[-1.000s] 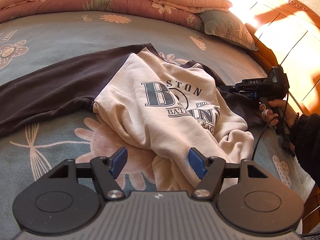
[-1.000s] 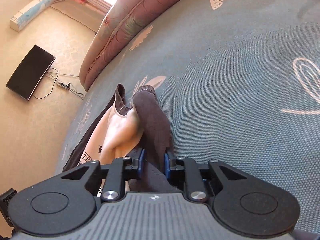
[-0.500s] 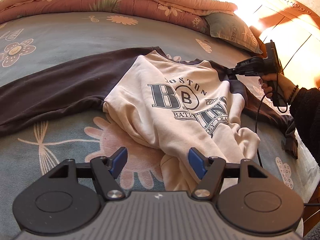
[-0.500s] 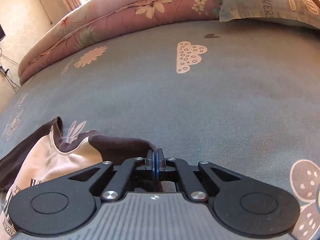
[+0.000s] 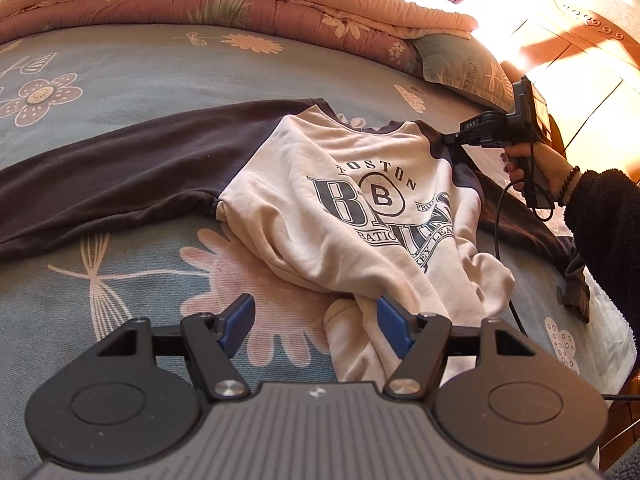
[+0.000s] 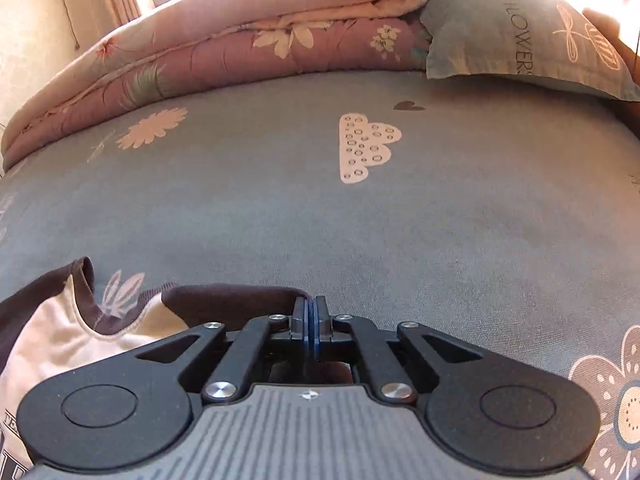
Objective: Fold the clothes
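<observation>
The blue-grey flower-print bedsheet (image 5: 132, 76) carries a cream, dark-sleeved printed sweatshirt (image 5: 360, 208), hem bunched near. The right gripper (image 6: 310, 310) pinches its dark right shoulder; the left gripper (image 5: 314, 322) hangs spread over the hem.

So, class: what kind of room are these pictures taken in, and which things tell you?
Most likely a bedroom: a sweatshirt lies on a bed with a floral sheet, a folded quilt and a pillow at its far edge.

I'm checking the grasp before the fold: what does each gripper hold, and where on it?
The right gripper pinches the sweatshirt at its dark right shoulder. The left gripper is open, holding nothing.
</observation>
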### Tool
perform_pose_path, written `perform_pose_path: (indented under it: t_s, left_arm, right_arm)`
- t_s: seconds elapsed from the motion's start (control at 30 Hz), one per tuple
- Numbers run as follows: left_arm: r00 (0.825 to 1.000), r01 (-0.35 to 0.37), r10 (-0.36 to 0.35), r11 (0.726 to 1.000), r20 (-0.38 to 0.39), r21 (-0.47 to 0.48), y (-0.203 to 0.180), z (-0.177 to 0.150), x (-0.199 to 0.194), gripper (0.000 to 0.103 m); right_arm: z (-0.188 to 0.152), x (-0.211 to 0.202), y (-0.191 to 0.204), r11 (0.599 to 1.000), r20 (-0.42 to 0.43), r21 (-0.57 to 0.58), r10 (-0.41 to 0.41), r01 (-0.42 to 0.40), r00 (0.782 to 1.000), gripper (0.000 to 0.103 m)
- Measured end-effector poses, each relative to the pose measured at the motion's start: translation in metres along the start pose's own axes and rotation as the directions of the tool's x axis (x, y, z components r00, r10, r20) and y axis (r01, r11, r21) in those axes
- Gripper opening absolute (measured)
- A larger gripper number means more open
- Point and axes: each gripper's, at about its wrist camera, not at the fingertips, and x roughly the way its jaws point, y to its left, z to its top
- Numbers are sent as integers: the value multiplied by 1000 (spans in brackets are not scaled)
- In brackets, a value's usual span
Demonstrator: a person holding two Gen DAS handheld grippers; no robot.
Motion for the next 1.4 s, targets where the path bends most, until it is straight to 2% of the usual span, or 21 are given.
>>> perform_pose_path:
  t_s: [0.07, 0.13, 0.23, 0.3, 0.33, 0.4, 0.47, 0.53, 0.6, 0.67, 0.8, 0.9, 0.97, 1.03, 1.13, 1.27, 1.33, 1.4]
  left_arm:
    - [1000, 0, 0, 999, -1, 35, 2, 6, 0, 67]
    - [1000, 9, -9, 997, -4, 72, 8, 23, 2, 67]
    - [1000, 16, -17, 991, 5, 133, 14, 56, 9, 67]
    - [999, 22, -26, 984, 21, 174, 15, 79, 22, 67]
    - [999, 32, -36, 981, 17, 190, 16, 91, 32, 67]
    - [997, 75, -80, 980, 22, 187, 15, 109, 53, 67]
    - [985, 168, -172, 973, 11, 160, 14, 123, 76, 67]
    - [967, 251, -254, 956, 3, 150, 4, 128, 98, 67]
    - [942, 333, -335, 931, -10, 148, -9, 128, 121, 67]
    - [931, 365, -363, 916, -48, 165, -22, 123, 143, 67]
    - [932, 339, -317, 934, -177, 111, -26, 106, 176, 67]
    - [925, 355, -327, 926, -192, 132, -20, 84, 166, 67]
    - [926, 349, -318, 926, -201, 141, -17, 72, 153, 67]
    - [928, 348, -314, 923, -201, 164, -16, 65, 144, 68]
    - [928, 352, -318, 919, -196, 178, -14, 63, 141, 68]
    - [928, 350, -320, 923, -190, 158, -14, 67, 144, 68]
    - [930, 348, -318, 922, -183, 169, -16, 66, 146, 69]
    - [932, 346, -315, 920, -176, 185, -17, 64, 145, 70]
  right_arm:
    - [-2, -4, -1, 1000, 7, -8, -4, 4, 1000, 11]
    - [-1, -18, 0, 1000, 51, -13, 15, -15, 999, 12]
    - [10, -31, 10, 996, 90, -73, 60, -53, 994, 20]
    - [21, -33, 21, 986, 95, -124, 125, -112, 988, 36]
    - [26, -30, 29, 979, 87, -150, 151, -137, 985, 40]
    - [34, -15, 44, 970, 64, -181, 180, -166, 982, 42]
    - [39, 4, 54, 965, 33, -182, 199, -189, 980, 42]
    - [39, 22, 60, 963, 5, -168, 212, -209, 977, 42]
    - [34, 28, 61, 962, -11, -161, 222, -221, 975, 42]
    - [28, 33, 59, 961, -27, -155, 227, -228, 974, 42]
    - [16, 31, 47, 961, -41, -134, 238, -242, 970, 42]
    - [19, 26, 35, 962, -16, -93, 258, -258, 966, 47]
    - [23, 29, 23, 962, -27, -17, 272, -273, 962, 48]
    - [21, 36, 14, 930, -85, 83, 365, -358, 927, 49]
    - [5, 28, 18, 855, -117, 140, 515, -499, 849, 52]
    - [-21, -11, 40, 775, -145, 70, 630, -628, 763, 53]
    - [-36, -29, 55, 760, -192, -19, 635, -650, 748, 56]
    - [-54, -42, 74, 762, -267, -128, 590, -635, 762, 58]
